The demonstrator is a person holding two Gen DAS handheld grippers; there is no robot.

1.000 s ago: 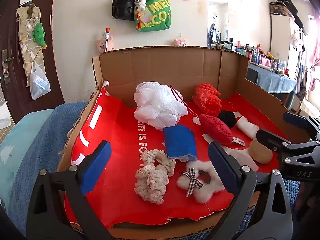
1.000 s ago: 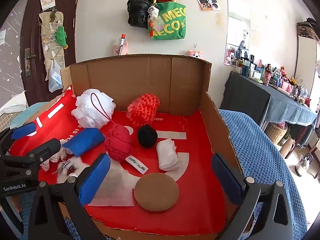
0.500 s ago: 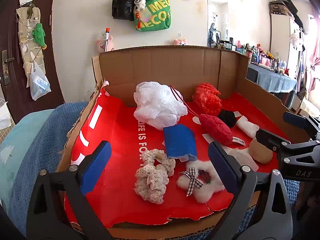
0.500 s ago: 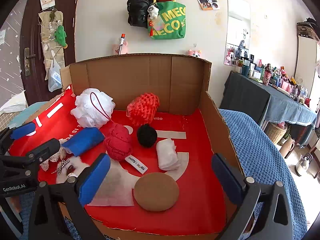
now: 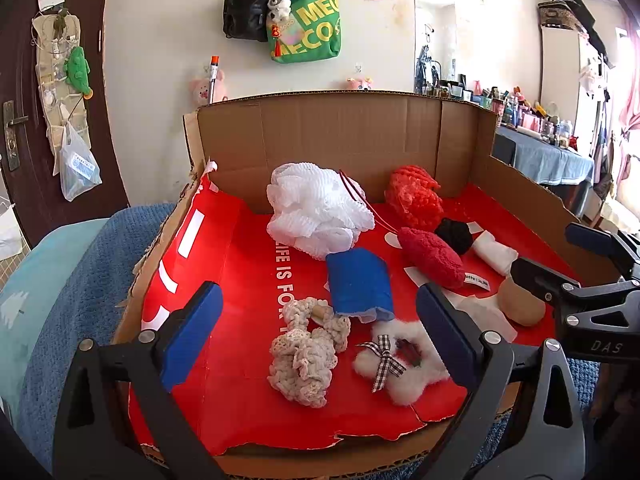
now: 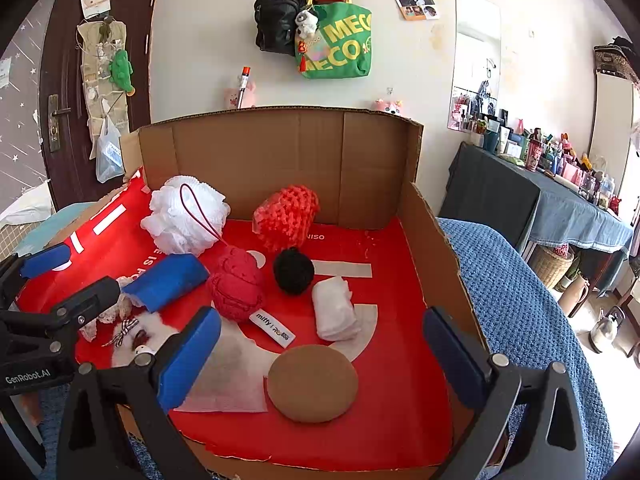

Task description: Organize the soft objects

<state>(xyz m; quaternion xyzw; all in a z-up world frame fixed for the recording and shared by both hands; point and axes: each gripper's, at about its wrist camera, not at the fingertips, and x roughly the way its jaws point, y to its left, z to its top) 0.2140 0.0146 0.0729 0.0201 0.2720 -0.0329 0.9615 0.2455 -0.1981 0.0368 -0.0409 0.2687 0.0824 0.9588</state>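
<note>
A cardboard box (image 5: 360, 132) (image 6: 280, 152) with a red floor holds several soft items. A white mesh puff (image 5: 318, 210) (image 6: 186, 214) and a red knitted piece (image 5: 414, 196) (image 6: 288, 216) lie at the back. In the middle are a blue cloth roll (image 5: 358, 282) (image 6: 168, 282), a red plush (image 5: 432, 258) (image 6: 238, 286), a black pom (image 5: 454, 234) (image 6: 293, 270) and a white roll (image 6: 334, 314). Near the front lie a cream crochet piece (image 5: 306, 356), a white fluffy star with a bow (image 5: 400, 360) and a brown round pad (image 6: 312, 382). My left gripper (image 5: 320, 332) and right gripper (image 6: 320, 356) hang open at the box's front edge, holding nothing.
The box rests on a blue blanket (image 6: 516, 292). A white tissue sheet (image 6: 228, 376) lies on the box floor. Bags (image 5: 308, 32) hang on the wall behind. A dark door (image 6: 68, 92) is at the left, a cluttered table (image 6: 560, 188) at the right.
</note>
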